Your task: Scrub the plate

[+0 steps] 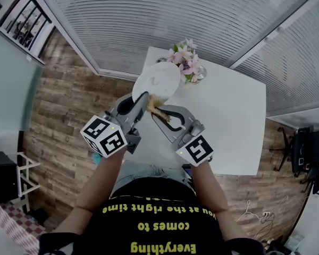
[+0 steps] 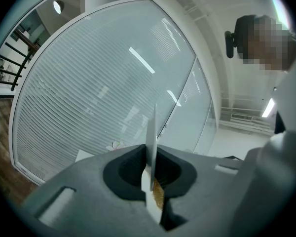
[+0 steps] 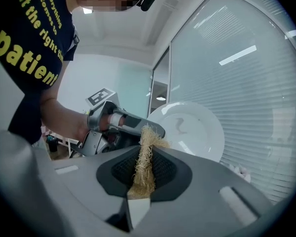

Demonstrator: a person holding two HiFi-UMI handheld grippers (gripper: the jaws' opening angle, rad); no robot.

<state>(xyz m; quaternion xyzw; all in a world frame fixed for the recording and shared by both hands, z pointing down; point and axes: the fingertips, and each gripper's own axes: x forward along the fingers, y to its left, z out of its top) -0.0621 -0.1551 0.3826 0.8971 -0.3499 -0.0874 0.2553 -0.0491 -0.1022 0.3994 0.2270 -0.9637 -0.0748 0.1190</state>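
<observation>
- the left gripper (image 2: 150, 181) has its jaws clamped on the rim of a white plate (image 2: 152, 137). in its own view the plate stands edge-on, a thin upright line rising from between the jaws.
- the right gripper (image 3: 144, 174) has its jaws closed on a straw-coloured scrubber (image 3: 146, 154). the frayed fibres stick up past the fingertips.
- in the right gripper view the scrubber's tip sits at the plate's lower left rim, right by the spot where the left jaws grip it. whether the fibres touch the plate i cannot tell.
- the plate is held up in the air, tilted, with its hollow face turned toward the right gripper. a small grey mark shows near its middle.
- from the head view the two grippers come together in a v, with the plate above the near left corner of a white table (image 1: 228, 116).
- pink and white flowers (image 1: 184, 56) in a glass vase (image 1: 198, 74) stand on the table just beyond the plate.
- a wooden floor (image 1: 69, 100) lies to the left of the table, and window blinds (image 1: 165, 15) run behind it.
</observation>
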